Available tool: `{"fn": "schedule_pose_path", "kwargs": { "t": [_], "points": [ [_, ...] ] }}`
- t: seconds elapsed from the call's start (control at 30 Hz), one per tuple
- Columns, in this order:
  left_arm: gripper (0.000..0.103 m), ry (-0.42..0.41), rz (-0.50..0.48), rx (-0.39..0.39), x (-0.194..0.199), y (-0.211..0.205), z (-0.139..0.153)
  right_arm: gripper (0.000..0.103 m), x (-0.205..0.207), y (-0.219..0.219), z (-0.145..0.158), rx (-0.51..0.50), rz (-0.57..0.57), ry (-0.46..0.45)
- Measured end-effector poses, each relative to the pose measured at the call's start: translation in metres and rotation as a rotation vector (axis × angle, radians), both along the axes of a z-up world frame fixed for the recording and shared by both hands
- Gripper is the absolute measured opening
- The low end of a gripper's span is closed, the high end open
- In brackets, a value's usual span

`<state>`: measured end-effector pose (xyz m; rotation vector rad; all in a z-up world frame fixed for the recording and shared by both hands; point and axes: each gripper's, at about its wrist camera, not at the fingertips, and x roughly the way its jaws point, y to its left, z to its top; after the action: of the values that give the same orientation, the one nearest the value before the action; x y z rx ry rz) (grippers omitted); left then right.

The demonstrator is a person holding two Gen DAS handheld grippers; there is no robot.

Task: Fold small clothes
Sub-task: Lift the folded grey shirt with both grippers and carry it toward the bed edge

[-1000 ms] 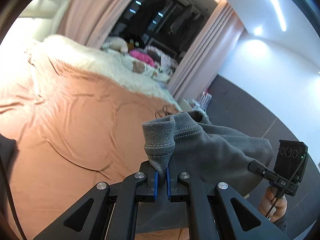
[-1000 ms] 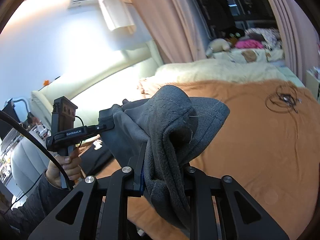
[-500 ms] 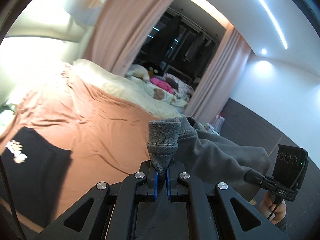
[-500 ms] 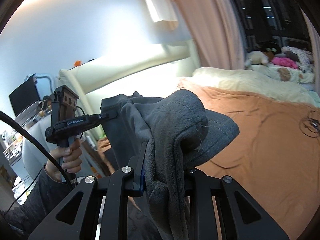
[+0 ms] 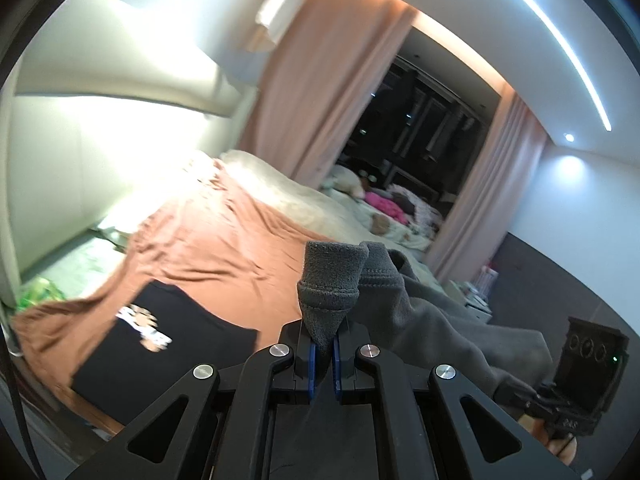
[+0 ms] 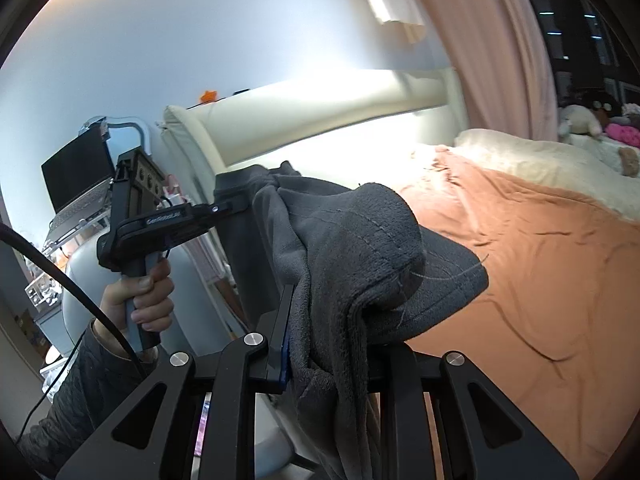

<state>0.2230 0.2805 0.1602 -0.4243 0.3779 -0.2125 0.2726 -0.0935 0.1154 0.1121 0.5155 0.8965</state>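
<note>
A grey fleece garment hangs in the air between my two grippers, above the near edge of the bed. My left gripper is shut on one corner of it, which sticks up between the blue pads. My right gripper is shut on another corner of the garment, which bunches over the fingers and hides the right one. The right gripper also shows in the left wrist view, low at the right. The left gripper shows in the right wrist view, pinching the cloth's far end.
A bed with a rust-orange sheet lies ahead. A folded black T-shirt with a print lies on its near part. A cream blanket and soft toys sit at the far end. A padded headboard and a laptop stand at the left.
Both grippers have risen and swung with the garment still held taut between them. The black T-shirt has come fully into the left wrist view.
</note>
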Motion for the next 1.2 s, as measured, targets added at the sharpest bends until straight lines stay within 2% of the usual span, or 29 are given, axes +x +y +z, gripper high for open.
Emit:
{"fn": "schedule_pose_path", "kwargs": {
  "t": [0.3, 0.5, 0.7, 0.9, 1.07, 1.2],
  "points": [
    [0.005, 0.003, 0.072, 0.059, 0.015, 0.067, -0.003, 0.016, 0.026, 0.043, -0.022, 0.042, 0.065, -0.007],
    [0.005, 0.014, 0.128, 0.069, 0.016, 0.101, -0.005, 0.016, 0.053, 0.067, -0.034, 0.052, 0.145, 0.036],
    [0.005, 0.070, 0.208, 0.101, 0.028, 0.131, -0.016, 0.016, 0.090, 0.080, -0.052, 0.057, 0.192, 0.085],
    [0.005, 0.146, 0.246, 0.111, 0.078, 0.149, -0.050, 0.016, 0.161, 0.065, -0.095, 0.059, 0.190, 0.184],
    [0.005, 0.202, 0.252, 0.087, 0.133, 0.161, -0.083, 0.016, 0.231, 0.038, -0.130, 0.031, 0.152, 0.248],
    [0.005, 0.235, 0.244, 0.086, 0.171, 0.164, -0.101, 0.016, 0.279, 0.011, -0.152, 0.047, 0.144, 0.291]
  ]
}}
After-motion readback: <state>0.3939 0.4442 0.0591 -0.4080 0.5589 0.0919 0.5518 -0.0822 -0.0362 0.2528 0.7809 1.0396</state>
